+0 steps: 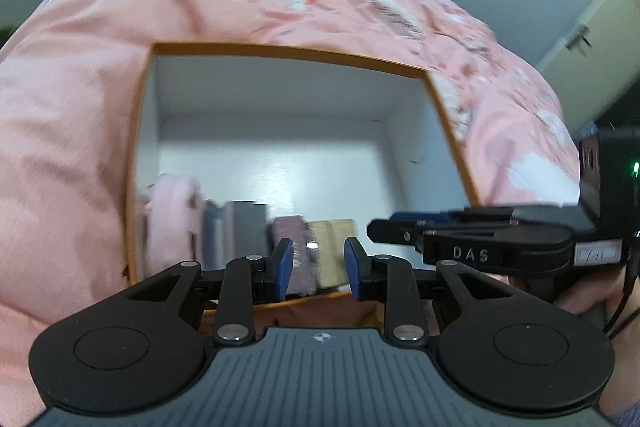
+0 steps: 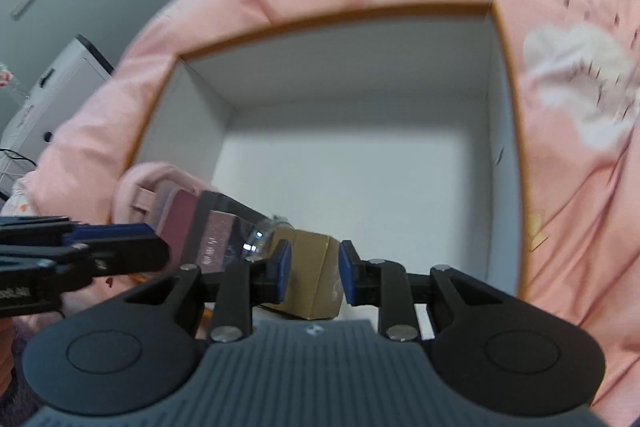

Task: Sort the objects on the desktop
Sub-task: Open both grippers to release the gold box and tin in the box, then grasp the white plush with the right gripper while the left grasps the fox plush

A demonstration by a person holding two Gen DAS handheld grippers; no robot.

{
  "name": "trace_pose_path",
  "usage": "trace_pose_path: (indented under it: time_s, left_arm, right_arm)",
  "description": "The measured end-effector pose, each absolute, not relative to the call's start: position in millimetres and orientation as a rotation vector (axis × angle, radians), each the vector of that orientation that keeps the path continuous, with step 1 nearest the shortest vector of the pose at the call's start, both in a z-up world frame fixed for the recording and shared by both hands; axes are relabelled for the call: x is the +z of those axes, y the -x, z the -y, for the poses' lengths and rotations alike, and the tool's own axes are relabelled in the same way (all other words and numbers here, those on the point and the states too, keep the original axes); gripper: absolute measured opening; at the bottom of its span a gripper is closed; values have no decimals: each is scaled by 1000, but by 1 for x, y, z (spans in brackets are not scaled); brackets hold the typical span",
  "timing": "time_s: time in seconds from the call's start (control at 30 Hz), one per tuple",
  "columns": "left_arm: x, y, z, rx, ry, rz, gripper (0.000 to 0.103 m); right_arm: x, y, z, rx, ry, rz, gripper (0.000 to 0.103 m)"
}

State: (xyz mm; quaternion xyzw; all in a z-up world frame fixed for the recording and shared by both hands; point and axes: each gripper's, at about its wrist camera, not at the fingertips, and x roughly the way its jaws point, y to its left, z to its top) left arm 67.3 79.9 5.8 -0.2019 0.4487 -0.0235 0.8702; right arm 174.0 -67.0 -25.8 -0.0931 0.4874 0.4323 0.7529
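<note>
An open box with an orange rim and a white inside lies on pink bedding. Along its near wall stand a pink pouch, a grey block, a pinkish block and a tan block. My left gripper hovers over this row, its blue pads a small gap apart and holding nothing. My right gripper hangs just above the tan block, which is wider than the gap and lies behind the pads, untouched. Each gripper shows side-on in the other's view: right gripper, left gripper.
The far and right parts of the box floor are bare white. Pink patterned bedding surrounds the box. A white cabinet stands at the left, and a door at the far right. A hand holds the right gripper's handle.
</note>
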Motion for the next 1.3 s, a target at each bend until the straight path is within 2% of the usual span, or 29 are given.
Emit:
trace_pose_path:
  time_s: [0.17,0.43,0.57,0.7,0.8,0.87,1.07,1.3]
  left_arm:
    - [20,-56,-49,-170,265,-902,31]
    - [18,-43,0,-307,-12,-944,31]
    - [11,-37,17,-434,-130,-999,31]
    - [-2,-26,34,-535,-259,-1052,32]
    - [-14,-21,41,-595,-332,-1096,39]
    - [-22,-20,46,-620,-382,-1122,51]
    - [-42,-26,54,-673,-468,-1180,53]
    - [-61,-31,64,-725,-542,-1227,55]
  right_arm:
    - [-4,-155,98,933,209,-964,35]
    - [6,-127,149,845,265,-879,35]
    - [3,-118,172,778,244,-904,35]
    - [-8,-120,198,683,108,-988,37]
    - [-20,-122,215,629,15,-1051,42]
    - [-26,-123,223,600,-30,-1075,43]
    - [-32,-126,227,630,-127,-1116,62]
    - [-46,-133,215,587,-104,-1177,64]
